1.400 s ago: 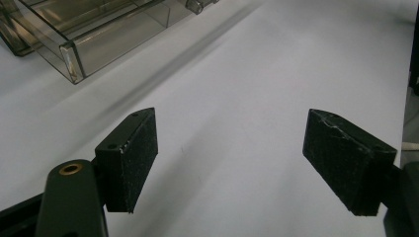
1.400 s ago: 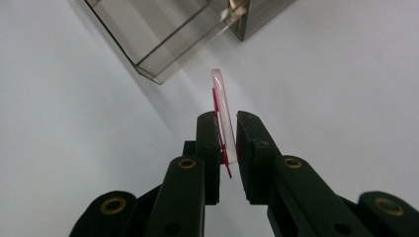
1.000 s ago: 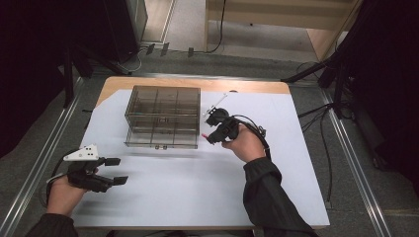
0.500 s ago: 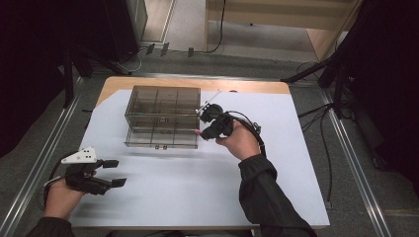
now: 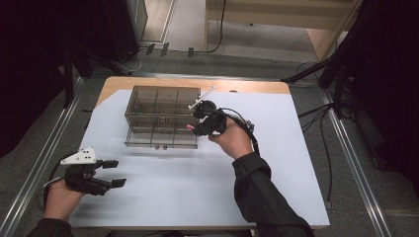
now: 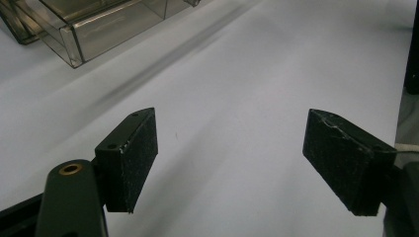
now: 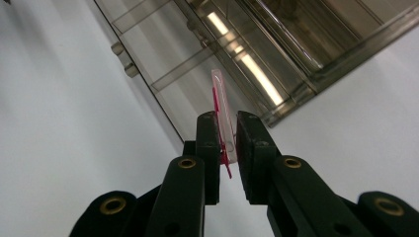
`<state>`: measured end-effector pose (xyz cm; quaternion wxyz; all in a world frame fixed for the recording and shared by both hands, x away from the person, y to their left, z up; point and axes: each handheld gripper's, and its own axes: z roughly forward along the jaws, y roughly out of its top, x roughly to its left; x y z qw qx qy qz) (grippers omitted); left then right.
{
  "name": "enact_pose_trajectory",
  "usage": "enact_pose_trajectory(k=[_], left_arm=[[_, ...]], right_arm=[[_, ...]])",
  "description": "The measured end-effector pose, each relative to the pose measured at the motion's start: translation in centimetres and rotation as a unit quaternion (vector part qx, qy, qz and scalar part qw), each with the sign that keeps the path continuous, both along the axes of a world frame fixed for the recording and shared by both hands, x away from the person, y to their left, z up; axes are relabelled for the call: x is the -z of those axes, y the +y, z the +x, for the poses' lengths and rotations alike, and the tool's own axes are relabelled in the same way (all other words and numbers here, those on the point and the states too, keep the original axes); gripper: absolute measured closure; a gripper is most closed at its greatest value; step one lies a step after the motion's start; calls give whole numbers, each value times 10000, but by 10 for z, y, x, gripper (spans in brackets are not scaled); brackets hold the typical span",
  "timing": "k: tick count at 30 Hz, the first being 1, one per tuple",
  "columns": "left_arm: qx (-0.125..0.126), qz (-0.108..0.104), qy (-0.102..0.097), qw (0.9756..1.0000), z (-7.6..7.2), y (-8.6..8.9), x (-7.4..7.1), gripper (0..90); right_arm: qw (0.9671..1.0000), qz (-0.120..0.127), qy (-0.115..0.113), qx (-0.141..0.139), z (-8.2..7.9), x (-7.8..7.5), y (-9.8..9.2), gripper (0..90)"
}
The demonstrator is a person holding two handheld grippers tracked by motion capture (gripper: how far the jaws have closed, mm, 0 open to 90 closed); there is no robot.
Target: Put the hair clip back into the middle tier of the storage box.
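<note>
Since the earlier frames the right gripper [image 5: 197,124] has been carried forward and to the left, from the open sheet up to the right end of the smoky transparent drawer cabinet [image 5: 160,116]; the left gripper [image 5: 112,173] has been drawn back slightly toward the near left corner. The table [image 5: 247,87] is covered by a white sheet [image 5: 276,163] with bare wood left only along the far edge. The cabinet is seen standing on the far left part of the sheet, its handled drawer fronts toward the person. Wide bare sheet is left in front of the cabinet and to its right; the near right part is crossed only by the right forearm [image 5: 257,192]. In the right gripper view, the jaws are closed narrowly on a thin clear plastic strip with a pink-red edge [image 7: 221,111], gripped at its lower part. The strip's long axis runs along the jaws, with its free end pointing away from the gripper toward the cabinet's drawer fronts [image 7: 163,64]; whether the tip touches the cabinet cannot be told. In the high view the strip is seen only as a small pink spot [image 5: 189,127] at the cabinet's right front corner. The left gripper is held over the near left sheet, well apart from the cabinet, with its jaws spread wide and nothing between the pads [image 6: 129,158].
</note>
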<state>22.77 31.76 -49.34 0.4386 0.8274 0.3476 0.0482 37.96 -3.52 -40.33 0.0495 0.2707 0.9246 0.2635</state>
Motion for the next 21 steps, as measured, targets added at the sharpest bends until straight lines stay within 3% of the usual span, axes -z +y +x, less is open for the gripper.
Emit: enact_pose_trajectory(k=[10,21], left_arm=[[-13,2,-2,10000,-3,2,0,222],[-58,4,-33,10000,-5,3,0,222]], right_arm=[[9999,-9,6,-150,5,14,18,820],[9995,-223,65,-231,11,33,35,820]])
